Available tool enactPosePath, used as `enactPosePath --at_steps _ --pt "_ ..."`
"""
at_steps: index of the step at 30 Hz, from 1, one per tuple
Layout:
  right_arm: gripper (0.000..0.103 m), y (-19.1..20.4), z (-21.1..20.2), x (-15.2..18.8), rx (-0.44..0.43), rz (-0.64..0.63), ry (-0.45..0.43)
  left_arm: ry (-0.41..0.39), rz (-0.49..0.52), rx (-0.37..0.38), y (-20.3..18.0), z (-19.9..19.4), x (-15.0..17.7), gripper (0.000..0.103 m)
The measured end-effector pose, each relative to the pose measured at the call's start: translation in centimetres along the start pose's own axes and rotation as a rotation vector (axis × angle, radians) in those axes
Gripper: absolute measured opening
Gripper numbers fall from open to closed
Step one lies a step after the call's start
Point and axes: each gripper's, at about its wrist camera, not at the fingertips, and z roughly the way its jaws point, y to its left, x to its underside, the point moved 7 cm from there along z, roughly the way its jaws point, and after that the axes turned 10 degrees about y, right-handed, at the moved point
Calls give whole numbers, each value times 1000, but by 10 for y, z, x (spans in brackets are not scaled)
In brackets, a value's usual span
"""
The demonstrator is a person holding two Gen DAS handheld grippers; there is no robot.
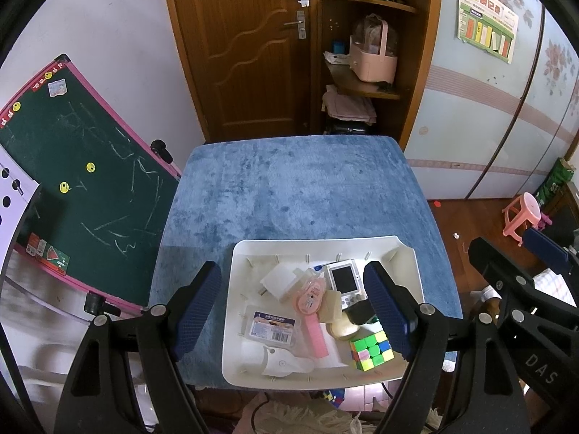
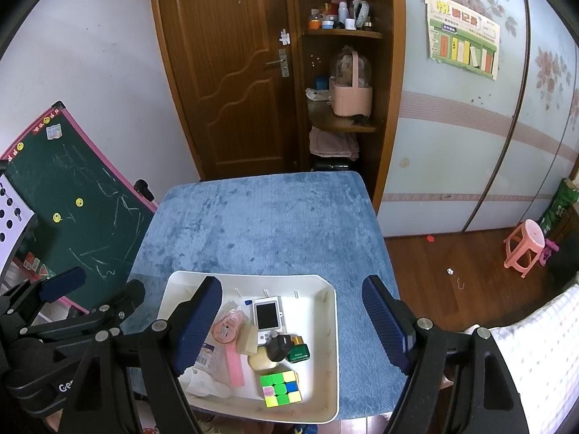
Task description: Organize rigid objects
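A white tray [image 1: 239, 325] [image 2: 327, 343] sits at the near edge of a blue-covered table [image 1: 296, 188] [image 2: 260, 224]. In it lie a colourful puzzle cube [image 1: 369, 350] [image 2: 280, 388], a small white handheld device with a dark screen [image 1: 343, 280] [image 2: 267, 316], a pink tape dispenser [image 1: 310, 294] [image 2: 226, 327], a pink strip [image 1: 316, 336] [image 2: 234, 365], a clear labelled box [image 1: 271, 327], a white block [image 1: 278, 282] and a black cap [image 2: 278, 347]. My left gripper [image 1: 293, 309] hovers open above the tray. My right gripper [image 2: 291, 325] is open too, over the tray's right half. Neither holds anything.
A green chalkboard with a pink frame [image 1: 83, 181] [image 2: 72, 209] leans left of the table. A wooden door [image 1: 246, 47] and shelves [image 1: 365, 54] stand behind. A pink stool [image 1: 523, 217] [image 2: 524, 244] is on the wooden floor at right. The table's far half [image 2: 275, 209] is bare cloth.
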Motion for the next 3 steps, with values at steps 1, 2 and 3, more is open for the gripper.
enactPosePath --at_steps 1,2,3 --pt "80 0 0 -1 0 0 0 0 -1 0 0 0 1 83" --pt "81 0 0 -1 0 0 0 1 0 0 0 0 1 83" --pt "81 0 0 -1 1 0 1 1 1 1 0 0 0 83"
